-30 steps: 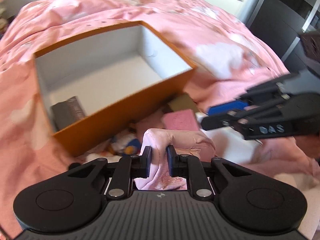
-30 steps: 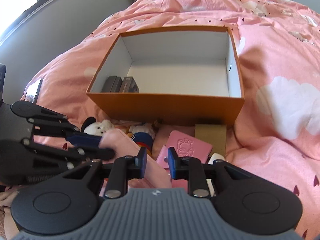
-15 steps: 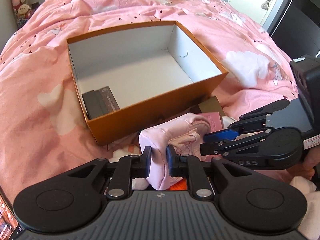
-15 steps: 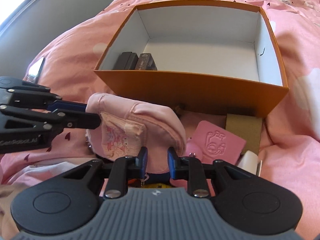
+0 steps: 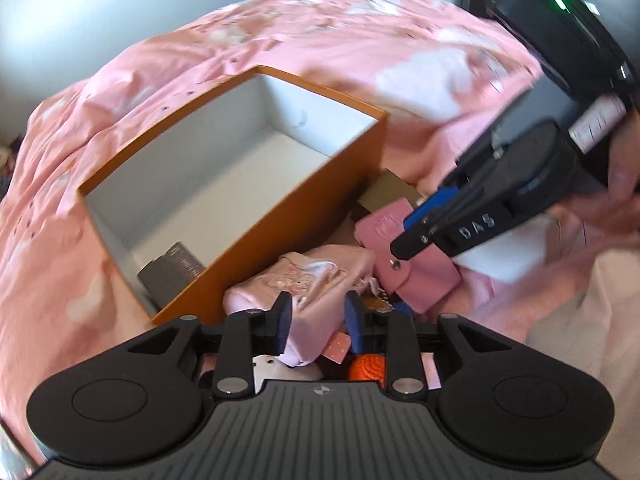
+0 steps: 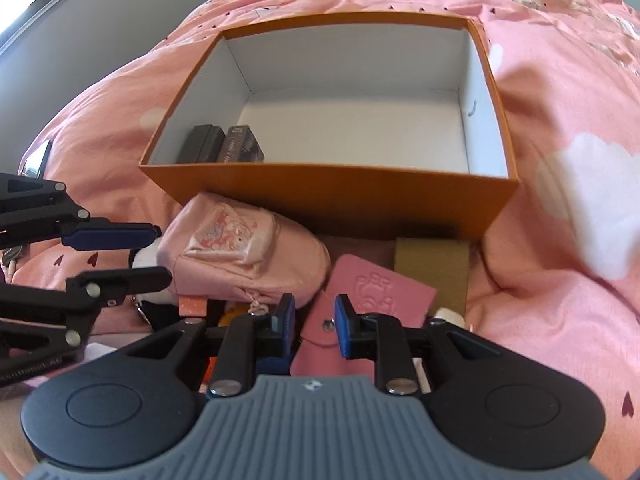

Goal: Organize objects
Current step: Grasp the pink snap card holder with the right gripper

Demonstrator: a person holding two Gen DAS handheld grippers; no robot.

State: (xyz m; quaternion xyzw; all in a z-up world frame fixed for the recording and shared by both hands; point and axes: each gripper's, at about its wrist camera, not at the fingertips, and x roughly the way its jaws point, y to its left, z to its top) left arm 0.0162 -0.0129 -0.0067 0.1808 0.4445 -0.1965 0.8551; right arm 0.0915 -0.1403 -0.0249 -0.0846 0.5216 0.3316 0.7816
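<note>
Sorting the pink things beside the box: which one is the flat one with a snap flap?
The pink wallet, lying right of the puffy pink pouch; it is flat, embossed, and has a metal snap on its flap.

Both wrist views: orange box (image 5: 280, 216) close below

box (image 6: 328, 196) interior: mostly free (dark cases (image 6: 220, 146) left) | front: cluttered
</note>
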